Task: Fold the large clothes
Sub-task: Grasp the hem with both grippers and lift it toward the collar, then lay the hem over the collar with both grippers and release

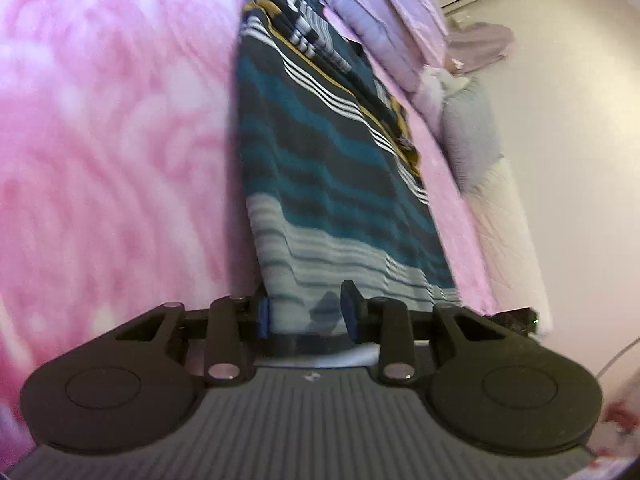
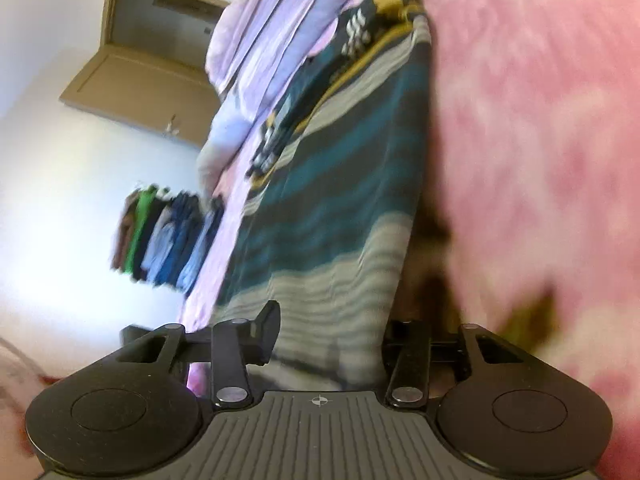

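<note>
1. While the striped garment (image 1: 332,184) lies along the pink blanket (image 1: 112,140), the left gripper (image 1: 308,312) stands fairly wide astride its pale hem; the right gripper (image 2: 328,336) likewise.
2. Neither pinches cloth that I can confirm; a lift now could drop a corner and skew the fold.
3. Blur smears the hem; the right gripper's far finger is hidden behind fabric.

striped teal garment (image 1: 320,168), stretched over pink bed
</note>
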`<state>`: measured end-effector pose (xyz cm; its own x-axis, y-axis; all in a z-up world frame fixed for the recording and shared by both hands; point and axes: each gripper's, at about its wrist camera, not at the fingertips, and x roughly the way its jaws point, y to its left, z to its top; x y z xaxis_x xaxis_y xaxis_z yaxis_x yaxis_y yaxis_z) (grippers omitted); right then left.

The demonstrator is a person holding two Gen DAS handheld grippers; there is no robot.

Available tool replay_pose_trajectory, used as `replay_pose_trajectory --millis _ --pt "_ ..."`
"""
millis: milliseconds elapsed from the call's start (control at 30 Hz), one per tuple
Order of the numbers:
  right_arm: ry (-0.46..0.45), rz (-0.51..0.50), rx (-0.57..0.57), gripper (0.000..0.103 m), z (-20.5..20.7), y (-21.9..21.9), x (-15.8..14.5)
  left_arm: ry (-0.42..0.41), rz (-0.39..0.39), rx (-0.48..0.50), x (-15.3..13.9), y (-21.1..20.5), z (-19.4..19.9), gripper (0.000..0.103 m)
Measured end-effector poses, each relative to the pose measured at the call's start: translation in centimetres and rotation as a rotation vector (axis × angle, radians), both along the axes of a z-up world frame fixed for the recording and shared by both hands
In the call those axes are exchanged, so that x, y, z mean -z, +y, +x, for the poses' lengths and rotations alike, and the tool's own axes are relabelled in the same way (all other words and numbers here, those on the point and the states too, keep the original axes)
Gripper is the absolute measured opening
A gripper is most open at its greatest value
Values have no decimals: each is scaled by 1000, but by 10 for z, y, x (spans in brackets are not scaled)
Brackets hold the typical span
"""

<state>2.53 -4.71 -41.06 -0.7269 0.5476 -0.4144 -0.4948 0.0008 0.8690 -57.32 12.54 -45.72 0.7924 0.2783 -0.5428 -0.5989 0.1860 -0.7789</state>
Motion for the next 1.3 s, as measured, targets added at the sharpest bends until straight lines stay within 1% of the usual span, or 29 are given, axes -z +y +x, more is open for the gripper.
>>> replay_pose_trajectory --millis 33,100,133,167,200,233,267,300,333,400,433,500,633,700,833,933,1033,1100,1133,1200,1300 --pt "-5 8 2 41 -3 -10 -1 -13 1 7 2 -6 -1 28" --pt "-37 30 34 38 -8 -21 -4 -31 31 22 3 -13 -3 28" --pt "-53 33 52 29 -10 -24 -5 -25 52 42 2 -13 0 28" --pt "-69 27 71 16 -12 -24 -4 -23 70 56 1 -15 0 27" --pt "-82 14 93 6 -15 -24 -2 -15 80 60 0 -15 2 21" --pt "-82 -18 128 4 -15 -25 0 -10 81 55 0 -16 3 12" --pt "-52 -33 162 4 -14 -28 2 -9 84 42 -1 -17 0 10" --pt "-41 -36 191 4 -14 -32 1 -7 82 27 -3 -17 -2 8" --pt "-57 -48 208 4 -14 -34 -2 -9 92 13 -7 -19 -5 7" --pt "-79 -38 234 4 -18 -43 -17 4 155 -11 -17 -25 -9 4" --pt "-78 -29 245 4 -19 -46 -25 7 177 -19 -21 -28 -12 4" --pt "-75 -6 267 3 -26 -56 -43 -5 193 -50 -27 -36 -21 4" --pt "-66 10 295 3 -46 -82 -67 -41 249 -102 -45 -62 -44 4" --pt "-62 14 298 3 -57 -103 -72 -19 282 -97 -53 -84 -51 4" --pt "-49 -8 317 4 -85 -156 -79 -26 269 -113 -56 -137 -75 4" --pt "-28 -13 331 4 -106 -205 -82 -70 225 -146 -55 -181 -95 3" --pt "-8 -27 347 4 -128 -251 -84 -80 184 -154 -54 -218 -110 3" --pt "-14 -50 349 4 -139 -268 -82 -78 168 -152 -56 -234 -120 3" --pt "-19 -64 350 4 -142 -275 -82 -67 167 -147 -57 -238 -121 3" --pt "-16 -66 348 4 -144 -273 -84 -58 181 -141 -62 -238 -120 3" --pt "-26 -12 315 4 -138 -254 -102 -79 223 -134 -81 -221 -112 4"
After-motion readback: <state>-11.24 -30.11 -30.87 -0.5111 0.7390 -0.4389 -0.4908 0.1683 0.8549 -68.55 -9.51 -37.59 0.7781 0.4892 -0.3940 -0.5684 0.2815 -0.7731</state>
